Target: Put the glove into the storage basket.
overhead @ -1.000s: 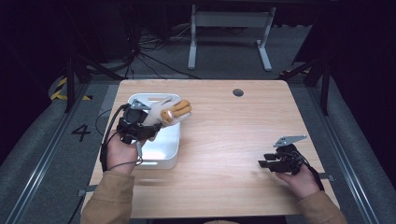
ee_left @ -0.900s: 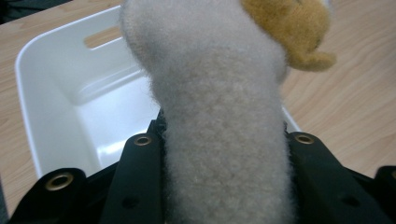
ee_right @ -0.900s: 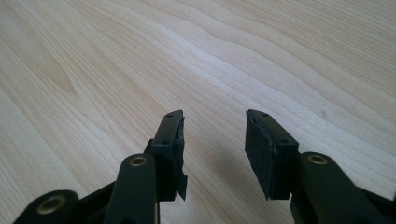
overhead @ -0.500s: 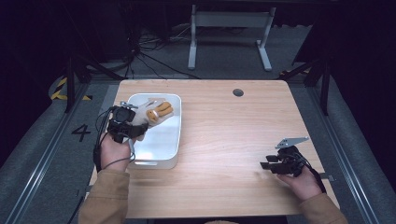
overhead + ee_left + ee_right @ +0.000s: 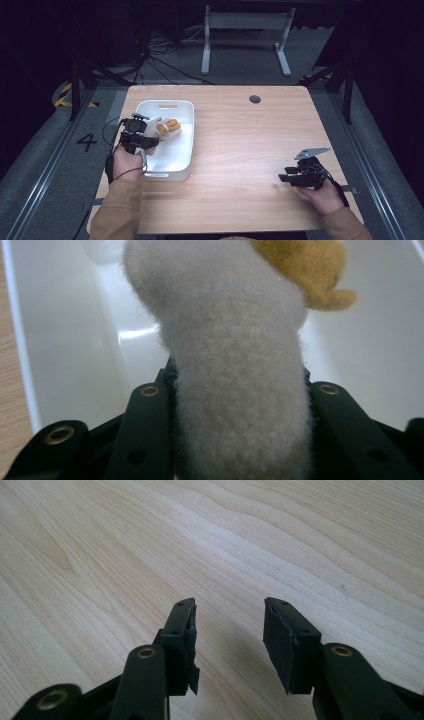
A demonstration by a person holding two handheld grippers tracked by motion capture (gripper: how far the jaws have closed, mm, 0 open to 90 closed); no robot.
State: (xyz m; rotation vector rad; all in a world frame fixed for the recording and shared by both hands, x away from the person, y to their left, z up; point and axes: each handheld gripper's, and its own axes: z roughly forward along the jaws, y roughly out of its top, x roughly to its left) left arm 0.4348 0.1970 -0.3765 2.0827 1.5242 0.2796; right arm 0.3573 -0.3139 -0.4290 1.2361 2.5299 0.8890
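Note:
A plush toy (image 5: 164, 127), pale grey with tan-yellow parts, hangs over the white bin (image 5: 183, 131) at the table's left. My left gripper (image 5: 148, 135) is shut on its grey body. In the left gripper view the grey plush (image 5: 240, 380) is squeezed between the two black jaws, its tan part (image 5: 305, 270) at the top, the bin's white floor (image 5: 75, 340) behind. My right gripper (image 5: 283, 176) rests low over the bare wood at the front right, open. In the right gripper view its fingers (image 5: 181, 625) stand apart with nothing between them.
The wooden table (image 5: 250, 140) has a round cable hole (image 5: 255, 99) near its far edge. Beyond the table stand a white desk frame (image 5: 245, 35) and loose cables on the dark floor. A floor marking "4" (image 5: 86, 141) lies to the left.
My left gripper has carried the plush toy leftward and nearer, lower into the white bin. The right gripper has stayed where it was.

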